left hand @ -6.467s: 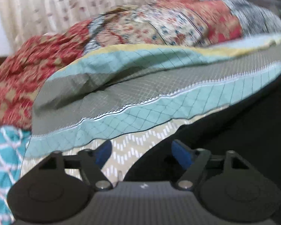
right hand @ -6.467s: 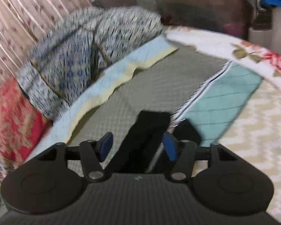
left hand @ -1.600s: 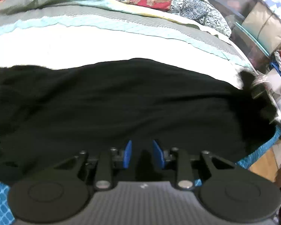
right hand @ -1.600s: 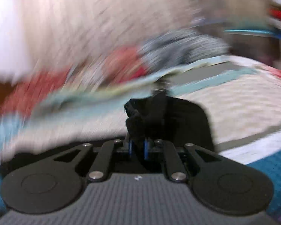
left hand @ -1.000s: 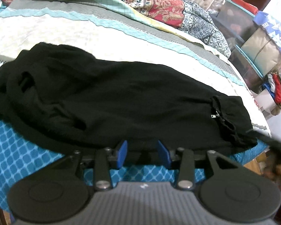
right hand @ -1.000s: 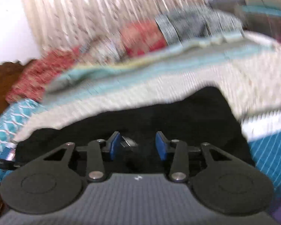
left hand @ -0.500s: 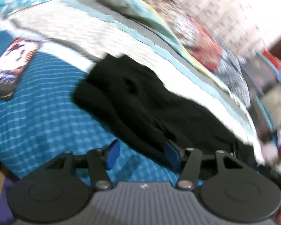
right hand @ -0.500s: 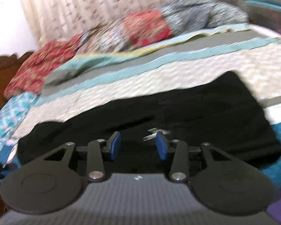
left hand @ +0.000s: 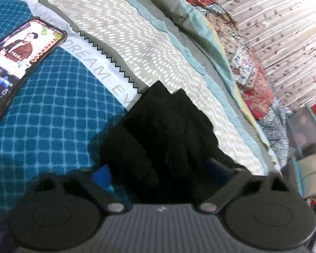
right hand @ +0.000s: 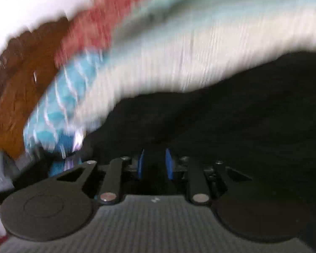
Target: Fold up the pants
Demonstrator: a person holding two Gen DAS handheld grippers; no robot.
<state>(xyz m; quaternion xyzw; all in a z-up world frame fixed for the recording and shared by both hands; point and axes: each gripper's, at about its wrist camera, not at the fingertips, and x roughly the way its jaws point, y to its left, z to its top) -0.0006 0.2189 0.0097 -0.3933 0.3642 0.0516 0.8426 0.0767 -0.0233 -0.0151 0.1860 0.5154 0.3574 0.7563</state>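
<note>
Your left gripper point(left hand: 158, 172) is closing, its jaws still apart with a bunched end of the pants point(left hand: 168, 130) between them. Your right gripper point(right hand: 153, 164) is closing too, jaws narrow, black cloth between; the blur hides any pinch. The pants lie on the bed point(left hand: 52, 126), a phone point(left hand: 19, 63) well to their left.

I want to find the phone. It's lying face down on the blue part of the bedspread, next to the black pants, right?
Not quite. The phone lies face up, its screen lit with a picture, as the left wrist view shows. It is on the blue part of the bedspread, beside the black pants.
</note>
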